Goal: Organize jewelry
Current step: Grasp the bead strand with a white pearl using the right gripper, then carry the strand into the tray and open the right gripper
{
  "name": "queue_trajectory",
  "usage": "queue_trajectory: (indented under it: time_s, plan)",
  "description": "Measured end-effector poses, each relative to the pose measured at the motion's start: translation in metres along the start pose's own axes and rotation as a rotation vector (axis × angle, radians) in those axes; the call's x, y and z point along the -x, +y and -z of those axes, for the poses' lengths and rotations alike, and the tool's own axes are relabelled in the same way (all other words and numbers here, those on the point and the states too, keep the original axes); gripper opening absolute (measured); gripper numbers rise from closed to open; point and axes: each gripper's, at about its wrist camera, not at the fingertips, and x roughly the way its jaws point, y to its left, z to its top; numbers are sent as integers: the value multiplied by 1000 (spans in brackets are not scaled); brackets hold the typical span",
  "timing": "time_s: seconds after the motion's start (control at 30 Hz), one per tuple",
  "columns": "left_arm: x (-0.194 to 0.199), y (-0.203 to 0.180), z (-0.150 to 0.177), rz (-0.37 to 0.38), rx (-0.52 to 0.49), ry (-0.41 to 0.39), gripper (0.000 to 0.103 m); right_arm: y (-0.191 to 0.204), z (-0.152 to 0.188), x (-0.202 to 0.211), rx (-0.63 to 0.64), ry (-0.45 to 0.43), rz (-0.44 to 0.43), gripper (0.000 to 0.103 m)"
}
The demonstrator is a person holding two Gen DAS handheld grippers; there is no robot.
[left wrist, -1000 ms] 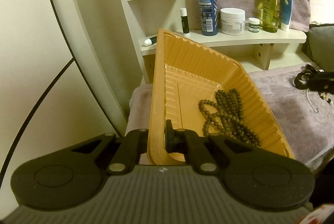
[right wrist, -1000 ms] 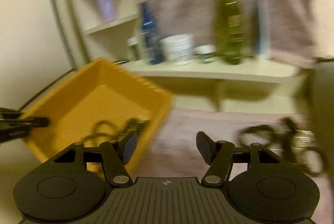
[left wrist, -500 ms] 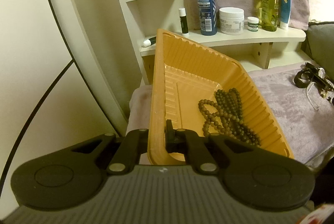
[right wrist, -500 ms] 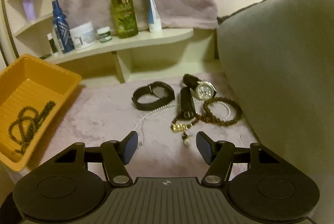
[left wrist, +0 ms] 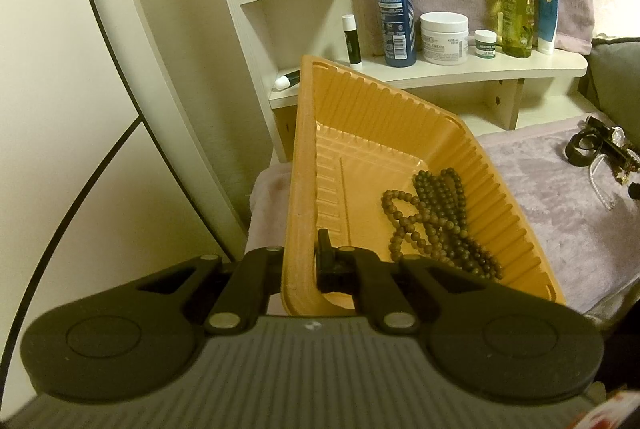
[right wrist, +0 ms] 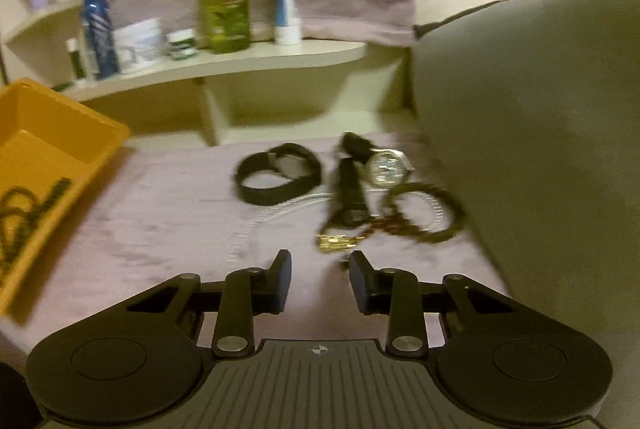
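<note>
We have the left gripper [left wrist: 301,261] clamped on the near rim of the orange tray [left wrist: 360,117], one finger outside the wall, one inside. The tray sits tilted, its far end toward the shelf [left wrist: 480,73]. A dark bead necklace [left wrist: 436,217] lies bunched inside the tray against the right-hand wall.

Our right gripper [right wrist: 320,271] hangs over the mauve cloth [right wrist: 160,229], jaws part open and closing, nothing between them, pads clear of everything. Just ahead of its fingertips lies the remaining jewelry pile: a gold clasp piece [right wrist: 334,242] nearest, a brown bead bracelet [right wrist: 424,213] to its right, a black-strapped watch [right wrist: 350,189] with silver face [right wrist: 386,167], a black band [right wrist: 278,179] further left, and a thin pale chain [right wrist: 260,221] trailing toward us. The right-wrist view is motion-blurred, so finer detail is unclear.

A grey cushion [right wrist: 540,129] borders the pile on the right. Bottles and jars stand on the shelf behind.
</note>
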Motion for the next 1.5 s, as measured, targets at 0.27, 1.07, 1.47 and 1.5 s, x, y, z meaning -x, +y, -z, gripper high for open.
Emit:
queue_trajectory:
  time_s: [0.27, 1.07, 1.47, 1.5]
  plan:
    - [-1, -1, 1, -3, 1, 5, 4, -12, 4, -8, -4, 16, -6, 17]
    - [-1, -1, 0, -2, -4, 6, 4, 146, -31, 34, 200, -43, -571, 8]
    - [-1, -1, 0, 1, -4, 3, 4, 183, -23, 21, 286, -23, -630, 8]
    - [-1, -1, 0, 2, -4, 3, 4, 180, -24, 20, 279, -23, -637, 8]
